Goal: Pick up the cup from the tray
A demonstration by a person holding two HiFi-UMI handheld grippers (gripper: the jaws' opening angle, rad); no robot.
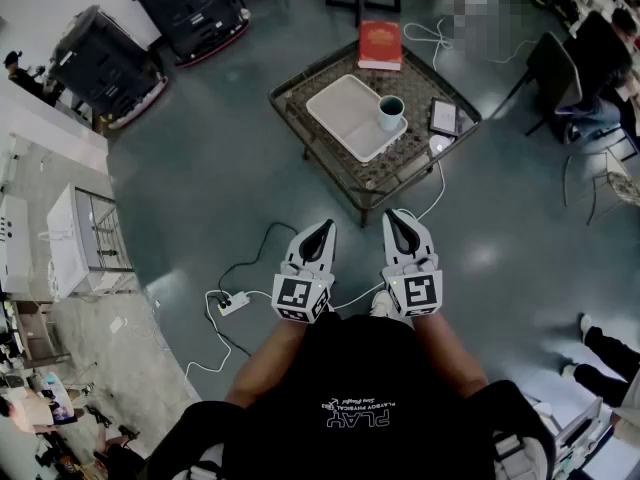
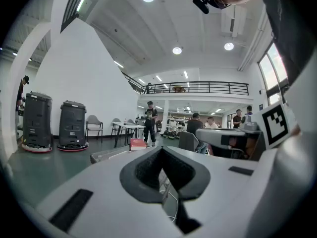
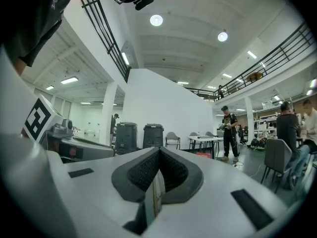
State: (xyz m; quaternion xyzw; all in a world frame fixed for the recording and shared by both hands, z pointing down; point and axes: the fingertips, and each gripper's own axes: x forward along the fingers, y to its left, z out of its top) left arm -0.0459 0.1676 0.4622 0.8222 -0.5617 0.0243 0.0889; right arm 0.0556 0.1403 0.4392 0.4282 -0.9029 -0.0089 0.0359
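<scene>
A white cup with a dark inside (image 1: 391, 113) stands on the right end of a white tray (image 1: 345, 106) on a low square table (image 1: 300, 94) ahead of me. My left gripper (image 1: 322, 230) and right gripper (image 1: 397, 218) are held side by side near my body, well short of the table. Both point forward and both have their jaws together, with nothing between them. In the left gripper view the table's edge (image 2: 101, 156) and a red book (image 2: 137, 144) show just above the shut left gripper (image 2: 161, 150). The right gripper (image 3: 158, 151) view looks across the room.
A red book (image 1: 380, 44) lies on the table's far edge and a tablet (image 1: 443, 116) on its right side. White cables (image 1: 435, 200) and a power strip (image 1: 233, 303) lie on the floor between me and the table. Two black machines (image 1: 105, 63) stand at the far left. A chair (image 1: 556, 68) stands right.
</scene>
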